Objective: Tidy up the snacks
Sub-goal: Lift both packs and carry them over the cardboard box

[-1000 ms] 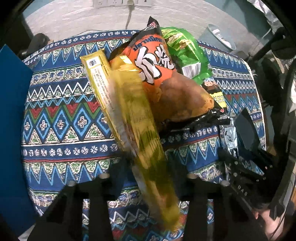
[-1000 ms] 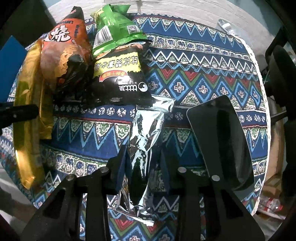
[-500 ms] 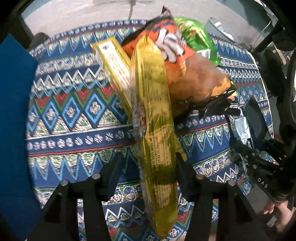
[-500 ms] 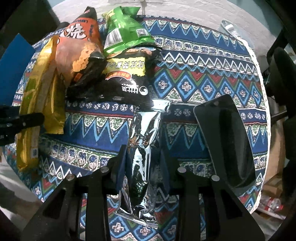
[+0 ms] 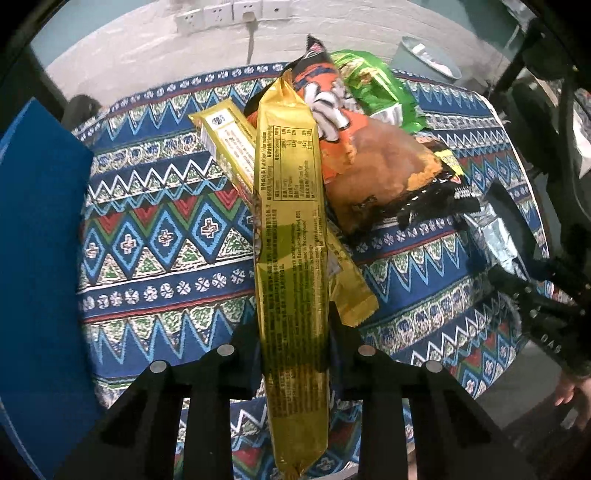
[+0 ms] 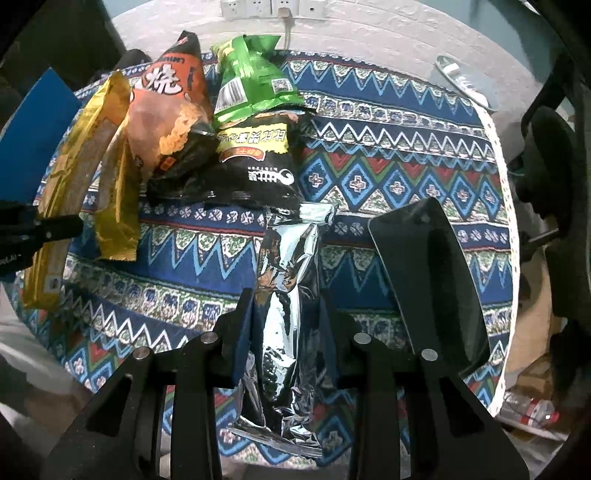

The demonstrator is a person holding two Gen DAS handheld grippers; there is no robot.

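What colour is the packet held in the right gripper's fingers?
Shiny silver foil packet, clearest in the right wrist view, clamped in the right gripper.

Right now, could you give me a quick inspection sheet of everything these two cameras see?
Surface: round table with a patterned cloth.
Job's things: gold packet in the left gripper; silver pouch in the right gripper; second gold packet, orange bag, green bag and black bag lying in a close group, some overlapping.
Clutter: black tray on the cloth; blue board at the left edge.
Grippers: both shut on their packets.
Cables: one cord hanging from the wall sockets.
Surroundings: white wall, grey bin behind the table.
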